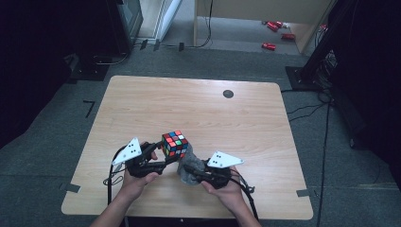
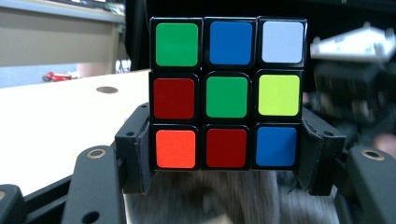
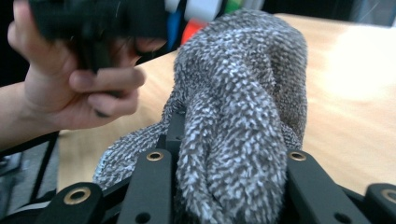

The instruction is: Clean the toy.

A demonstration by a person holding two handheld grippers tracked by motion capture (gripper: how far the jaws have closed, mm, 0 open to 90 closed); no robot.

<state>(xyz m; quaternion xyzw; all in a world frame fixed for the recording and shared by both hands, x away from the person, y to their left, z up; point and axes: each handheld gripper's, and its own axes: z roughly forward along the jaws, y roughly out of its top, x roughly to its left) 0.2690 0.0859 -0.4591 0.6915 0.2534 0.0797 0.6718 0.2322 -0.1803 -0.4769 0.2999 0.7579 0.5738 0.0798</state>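
A Rubik's cube (image 1: pixel 175 144) is held up over the near middle of the wooden table (image 1: pixel 198 109). My left gripper (image 1: pixel 169 160) is shut on its bottom layer. In the left gripper view the cube (image 2: pixel 226 91) shows a mixed face of green, blue, white, red, yellow and orange squares, with the jaws of the left gripper (image 2: pixel 226 161) pressed on both sides of the lowest row. A grey knitted cloth (image 1: pixel 187 166) is bunched right below and to the right of the cube, with my right gripper (image 1: pixel 190 170) shut on it. In the right gripper view the cloth (image 3: pixel 238 102) bulges up between the jaws and hides their tips.
A small dark round spot (image 1: pixel 228 93) lies near the table's far edge. Red objects (image 1: pixel 274 27) and cables lie on the floor beyond the table. The person's left hand (image 3: pixel 74 88) is close to the cloth in the right gripper view.
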